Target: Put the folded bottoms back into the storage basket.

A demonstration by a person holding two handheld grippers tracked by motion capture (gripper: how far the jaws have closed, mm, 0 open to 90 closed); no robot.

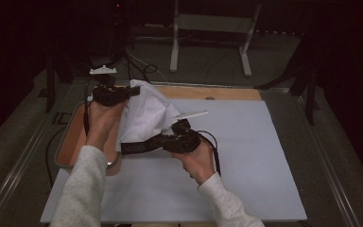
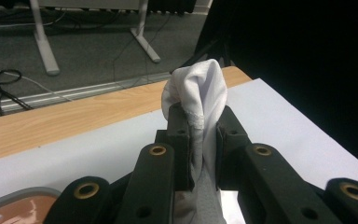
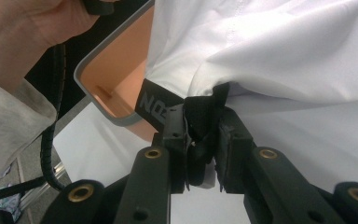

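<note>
- One white garment here, with a black band along one edge that has some lettering on it. It's held up in the air, just right of the bin and partly over the bin's right edge.
- Left tongs sit above the far end of the bin and are clamped on a bunched white fold. In the left gripper view the cloth puffs out past the tips, and the jaws are nearly closed with only fabric between them.
- Right tongs reach back toward the bin's near right corner and are clamped on the black band. Jaws are squeezed down tight on it in the right gripper view.
- Handling guess: light, soft and totally floppy, so it'll sag and drape wherever it isn't held. The white fabric looks smooth and maybe a bit slippery, so a thin pinch could slide out.
- Best places to grab, I reckon, are the band or a stitched hem, since they're thicker and grippier than the plain cloth. Two spread-out holds keep it from bunching.
- Count: one garment, one bin (grey rim, orange inside), one white sheet on the table, two tongs, both busy.
</note>
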